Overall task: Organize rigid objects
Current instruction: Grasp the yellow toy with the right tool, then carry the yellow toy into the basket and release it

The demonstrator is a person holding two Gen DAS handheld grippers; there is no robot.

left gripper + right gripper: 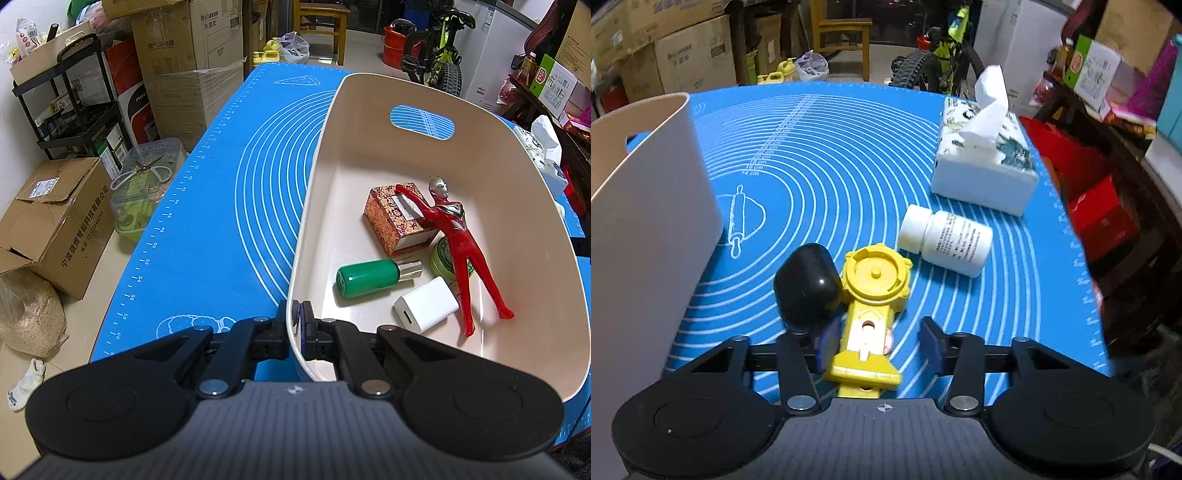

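My left gripper (298, 317) is shut on the near rim of a cream bin (535, 229) standing on the blue mat (221, 192). Inside lie a patterned box (391, 218), a red hero figure (454, 236), a green bottle (369, 277), a white charger (424, 304) and a green tin (441, 260). My right gripper (879, 343) is open, its fingers either side of a yellow toy launcher (871, 295) lying on the mat (849, 166). A black case (807, 284) touches the launcher's left side. A white pill bottle (947, 240) lies beyond. The bin's wall (646, 229) stands at left.
A tissue box (982, 166) stands at the mat's far right. Cardboard boxes (55, 221), a black shelf (74, 103) and a clear plastic container (147, 184) crowd the floor left of the table. A bicycle (439, 48) and a wooden chair (842, 33) are behind.
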